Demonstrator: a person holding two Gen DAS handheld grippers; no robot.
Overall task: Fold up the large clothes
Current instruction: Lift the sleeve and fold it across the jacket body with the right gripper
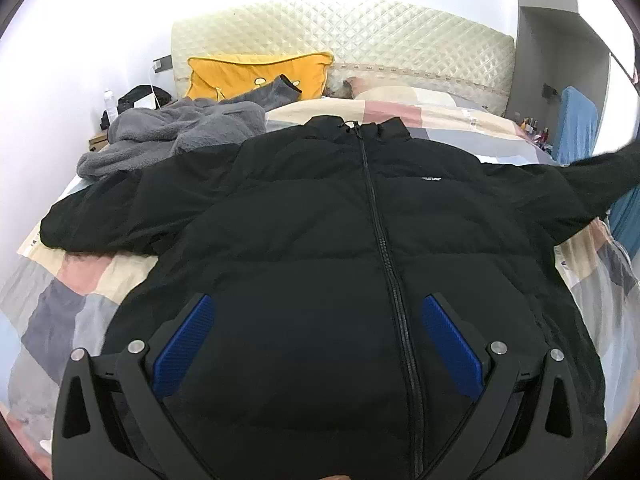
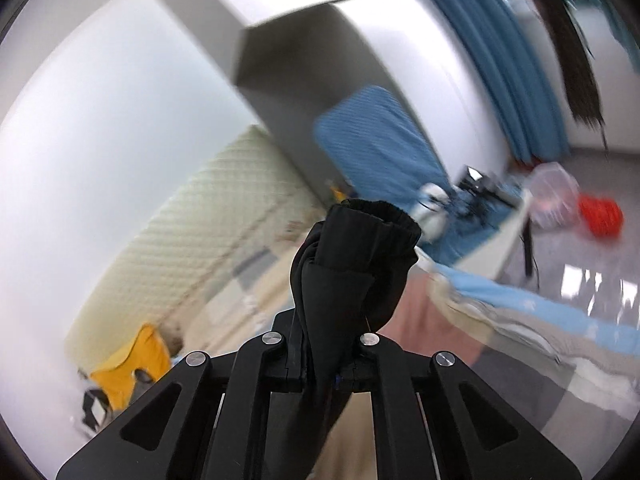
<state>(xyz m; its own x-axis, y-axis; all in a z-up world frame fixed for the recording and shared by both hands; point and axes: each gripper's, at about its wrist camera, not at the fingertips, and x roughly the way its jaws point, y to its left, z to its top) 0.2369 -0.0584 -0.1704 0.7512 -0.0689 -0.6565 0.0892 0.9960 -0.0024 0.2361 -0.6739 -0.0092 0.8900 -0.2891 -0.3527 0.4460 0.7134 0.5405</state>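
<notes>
A large black puffer jacket (image 1: pixel 340 232) lies front up and zipped on the bed, collar toward the headboard. Its left sleeve (image 1: pixel 100 216) rests flat on the bedspread. Its right sleeve (image 1: pixel 600 176) is lifted off the bed toward the right. My left gripper (image 1: pixel 316 320) is open, hovering over the jacket's lower front with its blue pads (image 1: pixel 188 344) on either side of the hem area. My right gripper (image 2: pixel 324 344) is shut on the black sleeve cuff (image 2: pixel 360 256), which bunches up between its fingers in the blurred right wrist view.
A grey fleece garment (image 1: pixel 172 136) lies crumpled at the bed's far left. A yellow pillow (image 1: pixel 256 74) leans on the quilted headboard (image 1: pixel 360 36). The patchwork bedspread (image 1: pixel 60 300) covers the bed. A blue chair (image 2: pixel 376 140) and a cluttered desk (image 2: pixel 492 208) stand at the right.
</notes>
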